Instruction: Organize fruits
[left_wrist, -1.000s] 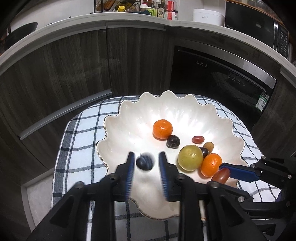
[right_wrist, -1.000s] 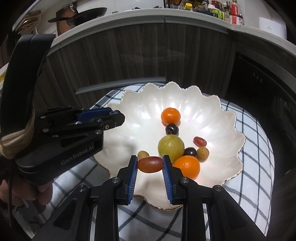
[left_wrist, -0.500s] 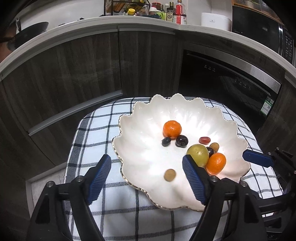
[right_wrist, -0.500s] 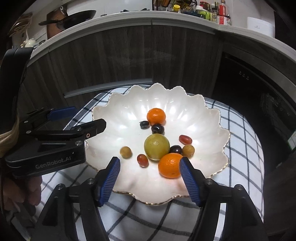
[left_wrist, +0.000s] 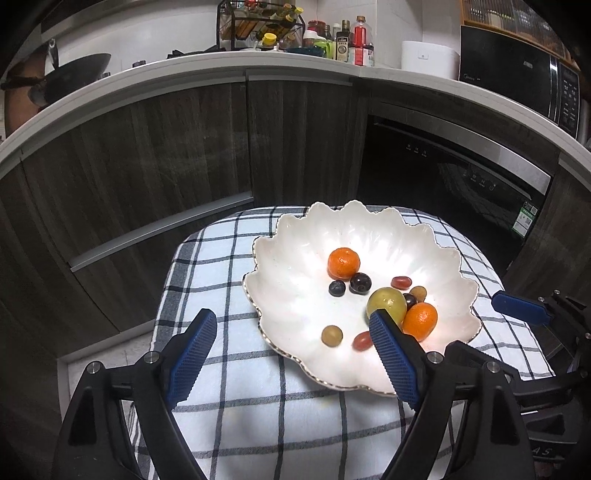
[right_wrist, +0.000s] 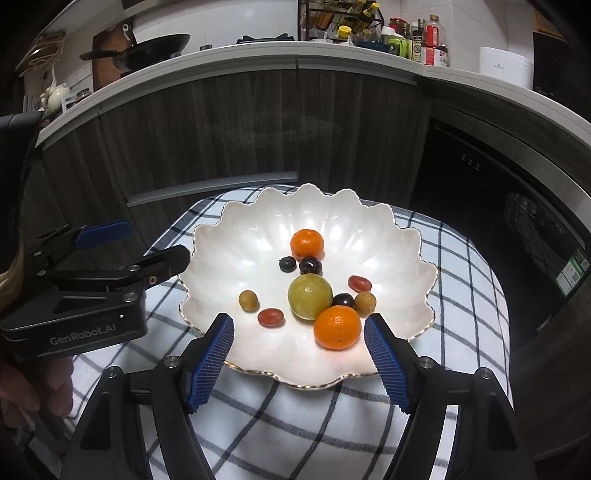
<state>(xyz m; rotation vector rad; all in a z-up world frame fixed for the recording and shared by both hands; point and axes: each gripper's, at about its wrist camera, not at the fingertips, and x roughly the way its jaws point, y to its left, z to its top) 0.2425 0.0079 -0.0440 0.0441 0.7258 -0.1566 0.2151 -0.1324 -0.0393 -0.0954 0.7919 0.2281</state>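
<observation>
The left tool (left_wrist: 291, 332) hangs above the near left edge of the scalloped white bowl (left_wrist: 280, 240), its blue fingers spread wide and gripping nothing. The right tool (right_wrist: 299, 332) is likewise released, its fingers splayed either side of the near rim of the bowl (right_wrist: 229, 236), pointing down and forward at the fruit. In the right wrist view the left tool shows at the far left, held in a hand (right_wrist: 33, 391) whose fingers are only partly in frame.

A second ago each tool was clenched on a fruit: the left on a dark blueberry (left_wrist: 337, 287), the right on a red grape (right_wrist: 270, 317). Both now lie loose in the bowl, and both tools have pulled back and up (the bowl looks smaller and farther in each view).

The bowl sits on a checked cloth (left_wrist: 207, 266) over the worktop. In it are two mandarins, the far one (right_wrist: 307, 243) and the near one (right_wrist: 337, 327), a large green fruit (right_wrist: 309, 296), a second red grape (right_wrist: 359, 283) and two tan longan-like fruits (right_wrist: 248, 301).

In the left wrist view the right finger covers part of the green fruit (left_wrist: 386, 303) and of the red grape. A dark fruit (right_wrist: 343, 300) wedged behind the near mandarin is mostly hidden; what kind it is cannot be made out.
</observation>
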